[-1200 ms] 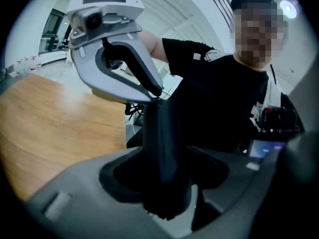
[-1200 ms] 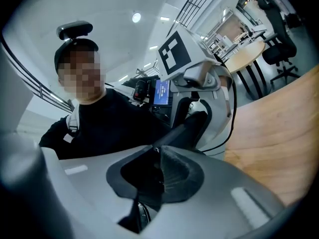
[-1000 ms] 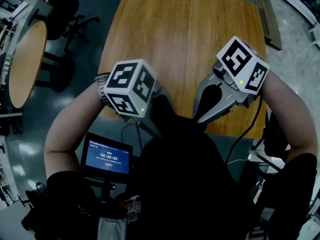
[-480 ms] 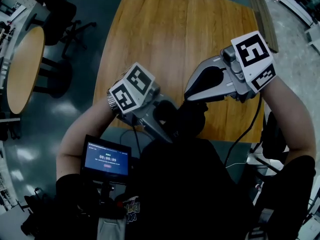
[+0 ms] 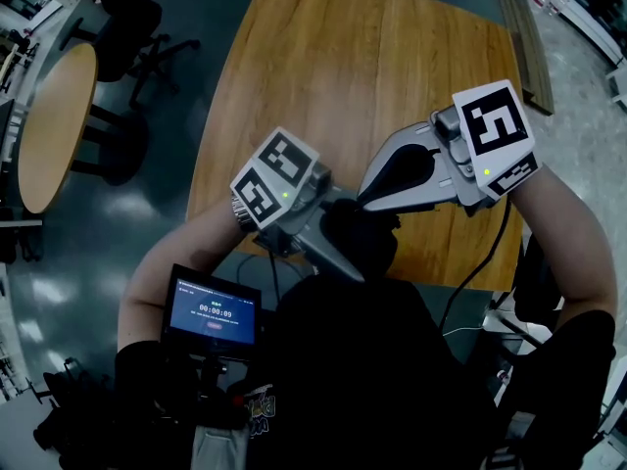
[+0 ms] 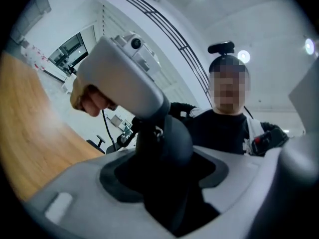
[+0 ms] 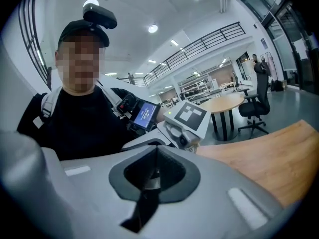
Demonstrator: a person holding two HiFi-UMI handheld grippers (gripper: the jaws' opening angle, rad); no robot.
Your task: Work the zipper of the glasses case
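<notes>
The black glasses case (image 5: 364,241) hangs in the air over the near edge of the wooden table (image 5: 362,86), close to the person's chest. My left gripper (image 5: 338,248) is shut on it from the left. In the left gripper view the rounded case (image 6: 167,143) fills the space between the jaws (image 6: 164,188). My right gripper (image 5: 361,204) reaches in from the right, its tip on top of the case. Its jaws (image 7: 152,179) are shut on the small metal zipper pull (image 7: 155,173), which also shows as the zipper pull (image 6: 157,131) under the right gripper's grey nose.
A small screen (image 5: 216,311) is mounted at the person's waist on the left. A round table (image 5: 54,125) and an office chair (image 5: 127,27) stand on the floor at the left. A black cable (image 5: 480,262) trails from the right gripper.
Both grippers have risen with the case from low by the body to the table's near edge. The left one tipped upward and the right one swung round to point left.
</notes>
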